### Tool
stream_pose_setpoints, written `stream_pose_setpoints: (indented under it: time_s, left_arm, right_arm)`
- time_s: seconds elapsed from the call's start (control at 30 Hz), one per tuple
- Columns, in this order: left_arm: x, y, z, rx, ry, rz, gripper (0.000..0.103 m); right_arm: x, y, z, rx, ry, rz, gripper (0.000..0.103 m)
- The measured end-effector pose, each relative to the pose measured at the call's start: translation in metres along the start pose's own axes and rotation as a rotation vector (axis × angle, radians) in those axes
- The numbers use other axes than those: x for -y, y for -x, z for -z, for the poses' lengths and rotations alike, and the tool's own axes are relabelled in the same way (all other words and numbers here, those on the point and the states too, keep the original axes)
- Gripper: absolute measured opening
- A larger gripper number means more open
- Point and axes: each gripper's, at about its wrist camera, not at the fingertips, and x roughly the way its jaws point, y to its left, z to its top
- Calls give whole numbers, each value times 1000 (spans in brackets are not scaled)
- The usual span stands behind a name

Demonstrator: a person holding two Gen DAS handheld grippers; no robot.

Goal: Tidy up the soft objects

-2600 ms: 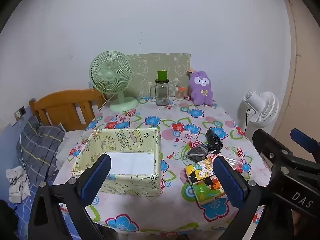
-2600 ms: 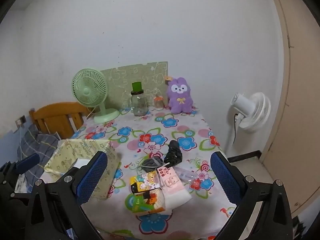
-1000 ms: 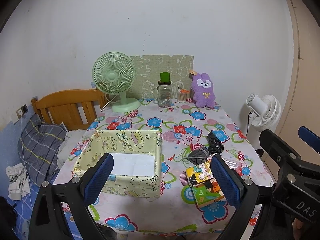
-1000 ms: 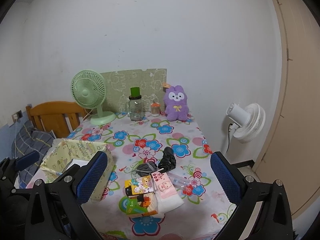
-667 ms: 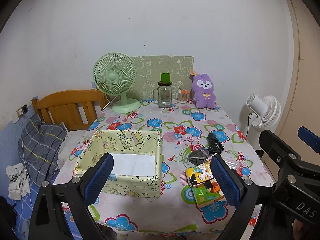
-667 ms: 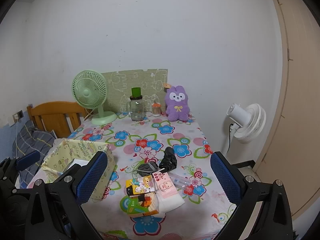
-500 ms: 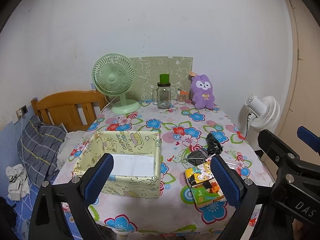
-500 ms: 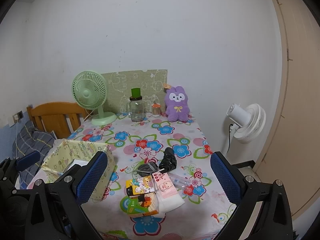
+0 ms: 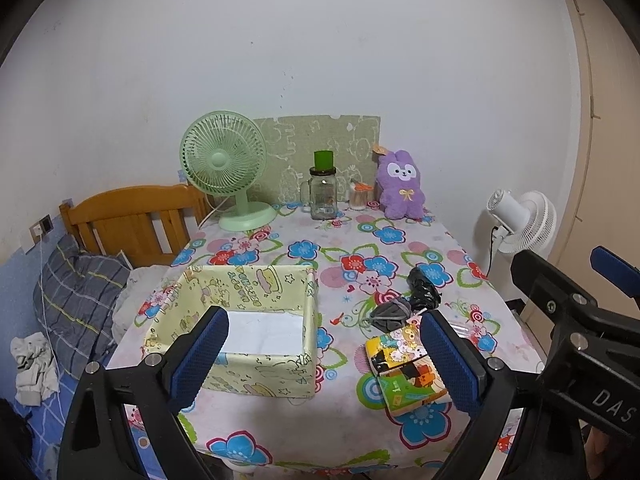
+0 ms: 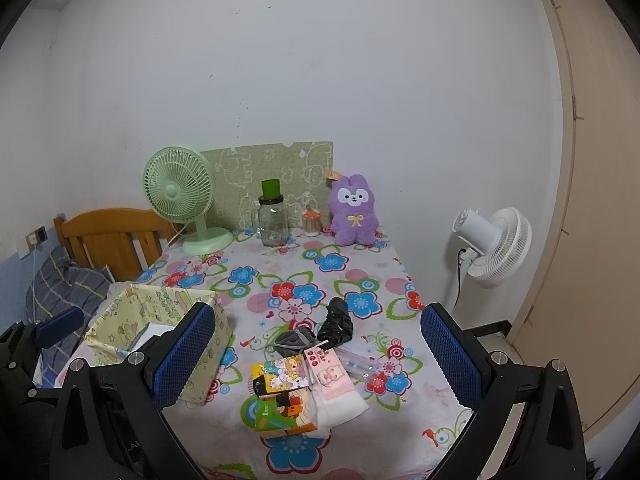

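Looking along the left gripper [image 9: 320, 364], jaws apart and empty, the cloth box [image 9: 240, 320] is sitting ahead-left on the bench [image 9: 340, 432]. Looking along the right gripper [image 10: 316, 356], jaws likewise apart, the soft pile [image 10: 304, 388] is lying straight ahead, nearer this hand.

Green desk fan [image 9: 222, 159] beside glass jar [image 9: 322, 193] (green lid); white floor fan [image 10: 494, 243].
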Motion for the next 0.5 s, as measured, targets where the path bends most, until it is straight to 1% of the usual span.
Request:
stream_pose_setpoints:
  time_s: [0.07, 0.33, 0.5]
  left_arm:
    - [1, -1, 0, -8, -2, 8, 98]
    - [5, -3, 1, -2, -2, 8, 98]
    - [9, -8, 3, -5, 4, 19, 97]
  right_arm:
    - [0, 0, 0, 1, -3, -2, 103]
    - [1, -2, 0, 0, -7, 8, 103]
    - [8, -10, 4, -14, -13, 5, 103]
